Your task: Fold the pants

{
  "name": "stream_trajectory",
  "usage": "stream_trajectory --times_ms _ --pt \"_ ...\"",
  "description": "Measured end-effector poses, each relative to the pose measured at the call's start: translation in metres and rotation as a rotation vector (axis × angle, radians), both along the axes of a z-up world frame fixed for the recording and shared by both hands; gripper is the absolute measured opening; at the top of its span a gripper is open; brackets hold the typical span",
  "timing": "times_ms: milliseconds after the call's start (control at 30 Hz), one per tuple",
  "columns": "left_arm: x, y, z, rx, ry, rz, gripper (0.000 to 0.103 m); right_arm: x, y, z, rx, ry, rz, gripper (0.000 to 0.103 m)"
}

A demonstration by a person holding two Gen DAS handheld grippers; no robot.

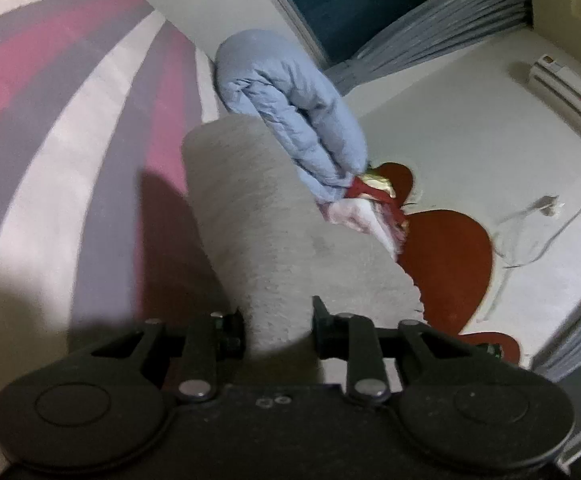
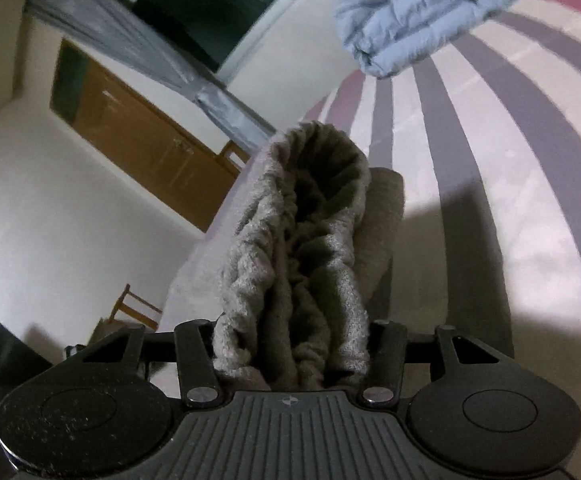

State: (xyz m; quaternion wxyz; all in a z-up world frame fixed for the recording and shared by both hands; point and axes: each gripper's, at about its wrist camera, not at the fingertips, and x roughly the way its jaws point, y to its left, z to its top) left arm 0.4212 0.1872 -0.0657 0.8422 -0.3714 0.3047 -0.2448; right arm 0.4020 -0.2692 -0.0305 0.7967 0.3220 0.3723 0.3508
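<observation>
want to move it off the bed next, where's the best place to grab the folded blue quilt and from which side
Probably at the rounded folded end of the blue quilt, coming in from the striped bedspread side. There the layers bunch into one thick roll, so a tool can catch them together; the far end lies against red fabric.

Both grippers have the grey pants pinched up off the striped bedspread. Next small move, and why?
Probably carry both ends forward together and lay the fold down. The left gripper clamps a smooth band of the grey pants; the right gripper holds a bunched wad. The striped bedspread ahead is bare up to the folded blue quilt.
</observation>
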Motion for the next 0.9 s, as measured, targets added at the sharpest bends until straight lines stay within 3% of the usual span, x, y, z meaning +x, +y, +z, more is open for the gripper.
stream_trajectory --times_ms 33,67,100,133,167,267,367,433,533,700,900 --pt "0.005 -0.003 -0.003 0.079 0.023 0.024 0.066 0.012 0.002 -0.012 -0.035 0.03 -0.013 0.069" --pt "0.011 -0.007 -0.008 0.228 0.082 0.096 0.094 0.022 0.003 -0.022 -0.13 0.059 -0.068 0.092" --pt "0.015 -0.016 -0.015 0.409 0.134 0.138 0.095 0.03 0.01 -0.032 -0.296 0.094 -0.152 0.1" --pt "0.014 -0.025 -0.02 0.513 0.11 0.109 0.097 0.032 0.012 -0.04 -0.348 0.093 -0.142 0.101" --pt "0.009 -0.031 -0.022 0.557 0.075 0.098 0.097 0.031 0.012 -0.042 -0.338 0.08 -0.117 0.103" --pt "-0.009 -0.03 -0.019 0.535 0.061 0.145 0.097 0.024 0.007 -0.034 -0.351 0.069 -0.1 0.103" --pt "-0.045 -0.026 -0.011 0.564 0.022 0.224 0.097 -0.005 -0.014 -0.014 -0.313 -0.032 -0.157 0.103" --pt "-0.076 -0.026 -0.007 0.613 -0.022 0.261 0.097 -0.037 -0.03 -0.007 -0.342 -0.102 -0.181 0.103" --pt "-0.119 -0.026 -0.002 0.676 -0.001 0.333 0.097 -0.086 -0.032 0.0 -0.449 -0.216 -0.198 0.103" --pt "-0.198 -0.043 0.013 0.67 -0.051 0.337 0.097 -0.176 -0.029 -0.005 -0.521 -0.289 -0.214 0.103" --pt "-0.271 -0.073 0.048 0.694 -0.14 0.368 0.097 -0.279 -0.019 0.004 -0.559 -0.372 -0.335 0.103"
